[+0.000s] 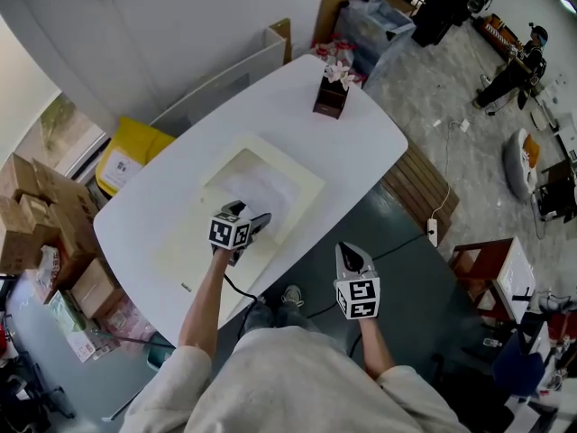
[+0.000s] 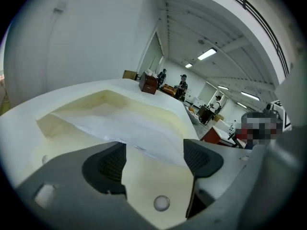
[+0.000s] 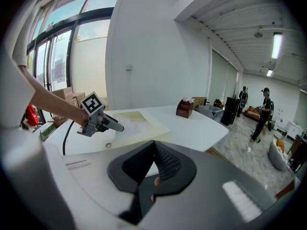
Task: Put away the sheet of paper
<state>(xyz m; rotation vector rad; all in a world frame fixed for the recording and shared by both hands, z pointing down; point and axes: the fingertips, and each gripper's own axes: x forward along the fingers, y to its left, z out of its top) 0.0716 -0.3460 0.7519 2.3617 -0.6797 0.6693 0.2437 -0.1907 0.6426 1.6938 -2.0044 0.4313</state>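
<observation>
**Sheet lies on its folder as left tongs stand open at its edge**

Seen from the head view, a person leans over a white tabletop (image 1: 361,142) with a gripper in each hand. The sheet of paper (image 1: 261,188) lies flat near the middle of the frame, on top of what appears to be a large cream folder (image 1: 302,180), and sits wholly within the folder's outline.

The left tongs (image 1: 260,220) reach in from the lower left and point at the paper's near edge. In the left gripper view their jaws stand well apart. The paper's edge (image 2: 129,123) runs across the gap just beyond the tips, and neither pad presses on it. Nothing is gripped. The low, slanted approach suits sliding or tucking a thin sheet rather than lifting it.

The right tongs (image 1: 353,253) hang below and right of centre, off the tabletop's near rim and over the dark floor. Their jaws are closed together on nothing, as the right gripper view shows. They seem parked out of the way, leaving the work to the left hand.

A brown box (image 1: 332,93) stands at the far end of the tabletop, well apart from the folder. Cardboard cartons (image 1: 36,210) are stacked on the floor at the frame's left edge.

By the look of it the paper is in its place, but the folder remains open, so the putting-away is likely not finished.
</observation>
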